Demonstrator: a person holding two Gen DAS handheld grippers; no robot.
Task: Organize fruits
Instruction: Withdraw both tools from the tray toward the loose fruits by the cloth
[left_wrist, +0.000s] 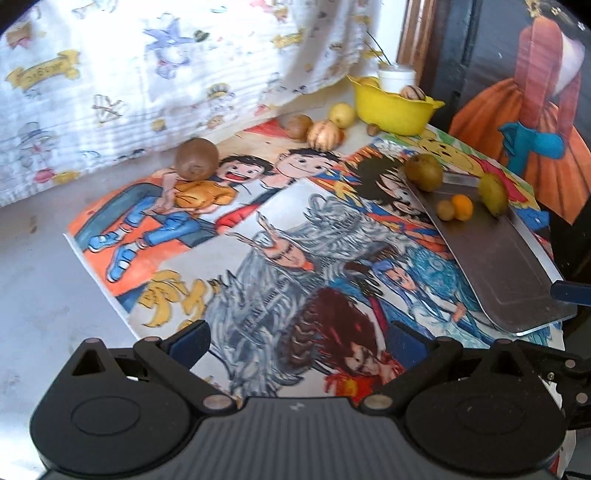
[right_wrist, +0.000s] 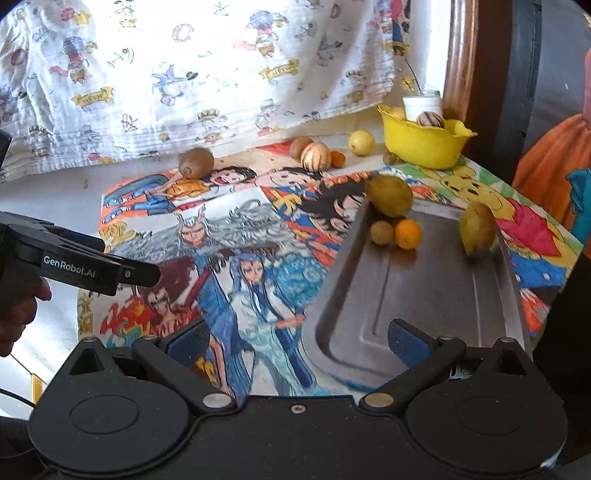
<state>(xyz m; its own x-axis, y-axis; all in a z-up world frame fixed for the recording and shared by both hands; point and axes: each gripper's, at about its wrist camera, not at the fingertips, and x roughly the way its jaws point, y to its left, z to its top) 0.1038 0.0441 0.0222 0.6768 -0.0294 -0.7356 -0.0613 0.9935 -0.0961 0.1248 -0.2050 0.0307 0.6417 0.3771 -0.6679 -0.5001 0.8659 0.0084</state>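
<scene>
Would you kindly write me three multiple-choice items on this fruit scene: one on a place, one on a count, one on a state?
1. Where does the small orange fruit lie?
A. On the metal tray
B. In the yellow bowl
C. On the white cloth

2. How many fruits are on the metal tray?
A. Two
B. Four
C. Seven

3. How is the right claw?
A. Shut on a kiwi
B. Open and empty
C. Shut on the tray rim

Answers: 1 A, it rests at the tray's far end; 2 B, two larger green-yellow and two small ones show there; 3 B, its fingers stand wide apart with nothing between.
</scene>
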